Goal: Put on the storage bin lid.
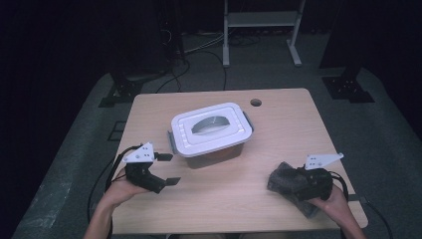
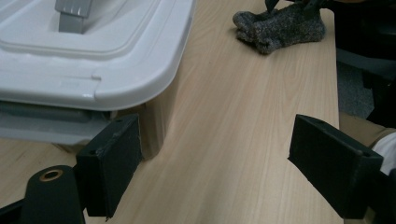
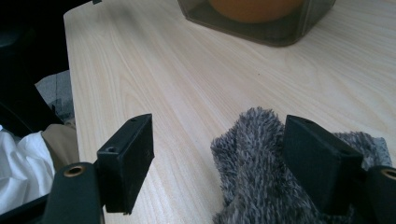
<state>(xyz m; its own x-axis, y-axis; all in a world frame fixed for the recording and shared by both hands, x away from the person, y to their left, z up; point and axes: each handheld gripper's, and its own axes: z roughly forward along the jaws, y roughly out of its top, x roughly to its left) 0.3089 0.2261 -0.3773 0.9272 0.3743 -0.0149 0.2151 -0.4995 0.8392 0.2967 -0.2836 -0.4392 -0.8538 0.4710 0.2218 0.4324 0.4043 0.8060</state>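
Note:
A clear plastic box with a white latched lid [image 1: 211, 130] stands in the middle of the wooden table [image 1: 278, 129]. Something orange [image 3: 256, 5] shows through its wall. My left gripper [image 1: 171, 168] is open just left of the box, jaws pointing right, one jaw close to the box's corner [image 2: 154, 116]; nothing is between them [image 2: 219, 168]. A grey fuzzy sock [image 1: 277, 178] lies at the front right. My right gripper [image 1: 294, 181] is open over it. In the right gripper view the sock [image 3: 250, 177] lies against the right-hand jaw, and the other jaw stands clear of it [image 3: 219, 158]. The sock [image 2: 280, 25] also appears far off in the left gripper view.
A round cable hole [image 1: 256, 102] sits near the table's far edge. Behind the table, on the grey floor, stand a white metal frame [image 1: 261, 22] and dark stands with cables [image 1: 174, 69]. Bare wood lies between the box and the front edge.

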